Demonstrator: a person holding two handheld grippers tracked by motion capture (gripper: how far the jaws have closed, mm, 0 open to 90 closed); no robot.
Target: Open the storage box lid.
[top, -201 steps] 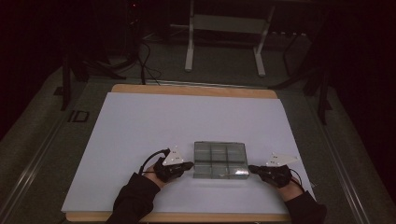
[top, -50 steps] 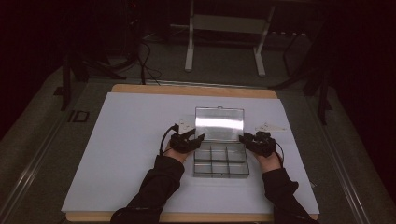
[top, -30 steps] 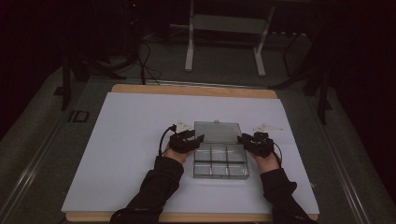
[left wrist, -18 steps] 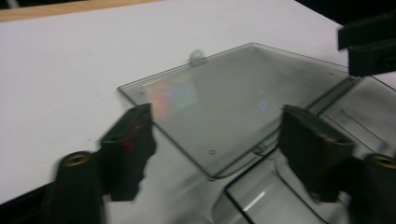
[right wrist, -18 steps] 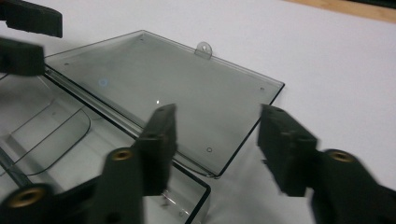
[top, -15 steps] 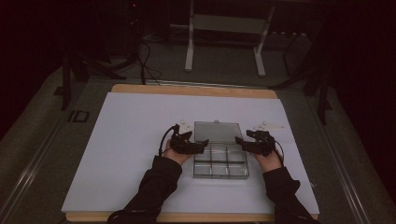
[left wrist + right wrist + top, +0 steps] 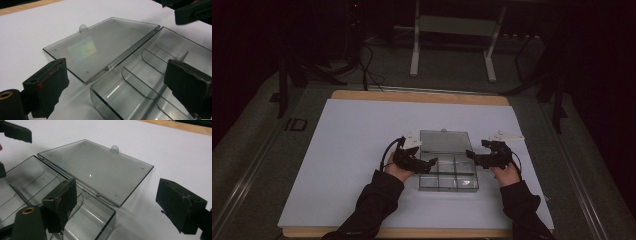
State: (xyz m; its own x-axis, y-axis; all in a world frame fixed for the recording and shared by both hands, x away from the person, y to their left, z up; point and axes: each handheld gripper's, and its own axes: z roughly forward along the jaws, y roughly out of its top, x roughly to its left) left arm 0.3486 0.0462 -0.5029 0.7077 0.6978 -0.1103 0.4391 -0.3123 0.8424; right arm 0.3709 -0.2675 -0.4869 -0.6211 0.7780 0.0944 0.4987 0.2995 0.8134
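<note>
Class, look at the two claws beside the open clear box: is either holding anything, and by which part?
Nothing is held. The left claw and right claw have just been opening; both stand open beside the compartment box, its lid lying flat.

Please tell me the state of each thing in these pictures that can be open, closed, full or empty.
Clear plastic box: open, compartments empty.
Lid: folded back flat on the table.
Left gripper: open, holding nothing.
Right gripper: open, holding nothing.

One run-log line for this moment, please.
clear compartment box: open, empty | lid: flat on table | left gripper: open | right gripper: open
</note>
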